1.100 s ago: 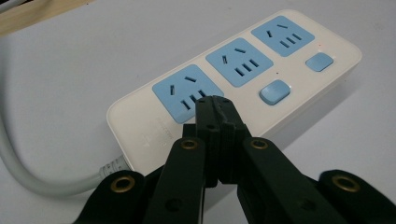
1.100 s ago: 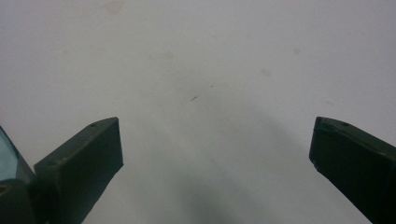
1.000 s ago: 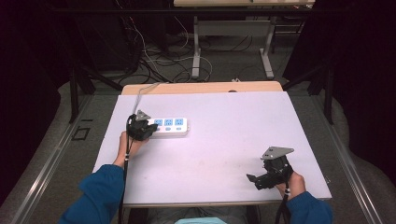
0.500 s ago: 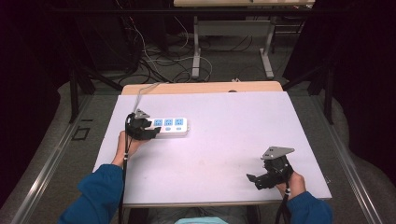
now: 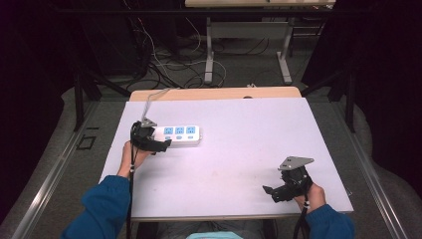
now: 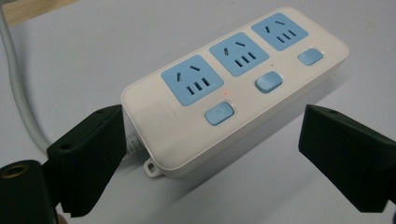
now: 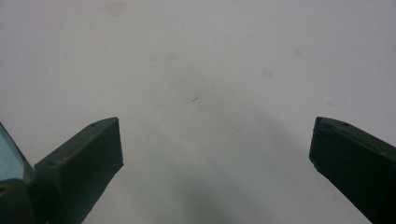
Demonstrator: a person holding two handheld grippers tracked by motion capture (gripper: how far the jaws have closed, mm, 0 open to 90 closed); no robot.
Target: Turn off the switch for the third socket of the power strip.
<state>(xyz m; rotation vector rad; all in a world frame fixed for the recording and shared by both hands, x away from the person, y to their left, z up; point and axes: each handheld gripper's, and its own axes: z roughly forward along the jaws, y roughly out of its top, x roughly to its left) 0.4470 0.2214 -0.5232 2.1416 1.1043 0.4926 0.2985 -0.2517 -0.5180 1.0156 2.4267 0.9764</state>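
Note:
A white power strip [image 5: 180, 134] with three blue sockets and three blue switches [image 6: 233, 88] lies flat at the left of the pale table [image 5: 239, 129]. Its grey cable [image 6: 14, 79] runs off toward the table's far edge. My left gripper [image 5: 161, 144] is at the strip's cable end. Its jaws have just been opening and now stand wide, with the strip's end between them [image 6: 212, 135]. The left jaw is close to the strip's corner and the right jaw is well apart from it. My right gripper [image 5: 271, 191] rests near the front right edge, open [image 7: 215, 144] over bare tabletop.
A wooden strip [image 5: 214, 93] runs along the table's far edge. Beyond it, the metal legs of another desk [image 5: 209, 50] and loose cables [image 5: 164, 64] stand on the floor. The right half of the tabletop is bare.
The left gripper's jaws have spread apart at the strip's end. The power strip has stayed where it lay, and the right gripper has not moved.

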